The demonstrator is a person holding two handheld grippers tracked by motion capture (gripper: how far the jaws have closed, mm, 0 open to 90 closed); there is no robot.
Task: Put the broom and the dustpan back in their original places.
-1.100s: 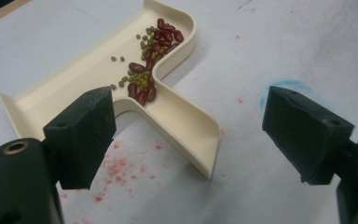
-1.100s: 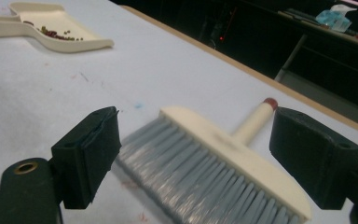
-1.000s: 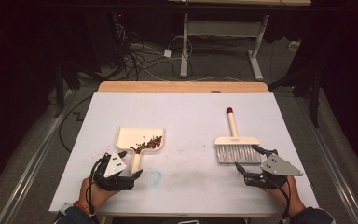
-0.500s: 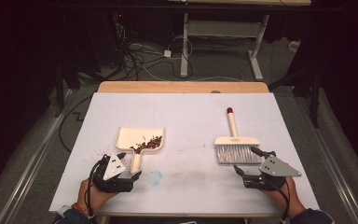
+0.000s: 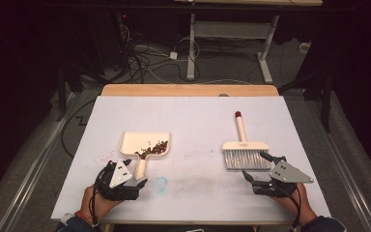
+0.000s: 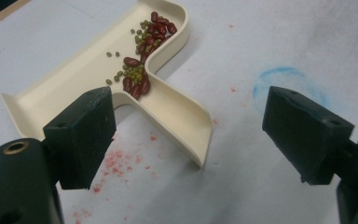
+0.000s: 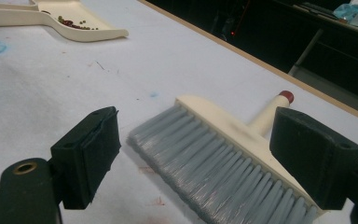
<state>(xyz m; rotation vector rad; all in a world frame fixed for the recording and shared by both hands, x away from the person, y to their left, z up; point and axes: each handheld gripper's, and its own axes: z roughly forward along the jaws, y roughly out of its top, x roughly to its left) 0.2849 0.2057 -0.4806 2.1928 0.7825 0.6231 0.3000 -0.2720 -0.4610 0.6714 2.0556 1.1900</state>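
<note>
1. The left gripper [image 5: 136,182] sits at the near left of the white table [image 5: 193,116], held in the person's left hand [image 5: 94,205]. Its jaws stand wide apart and hold nothing.
2. In the left gripper view, the end of the dustpan's handle [image 6: 186,133] lies on the table between the two jaws, touching neither.
3. The right gripper [image 5: 257,166] sits at the near right, jaws also spread wide and empty. In the right gripper view, the grey bristles [image 7: 214,168] of the brush lie between them.
4. A faint blue ring mark [image 5: 160,183] shows on the table just right of the left gripper.
5. The cream dustpan [image 5: 140,142] lies flat just beyond the left gripper, handle pointing toward the person. Red beans and small green beans [image 6: 142,51] are gathered in its pan near the handle.
6. The hand brush [image 5: 244,145] lies flat just beyond the right gripper, bristles toward the person, its cream handle with a red tip [image 5: 238,114] pointing away.
7. Dustpan and brush lie well apart.
</note>
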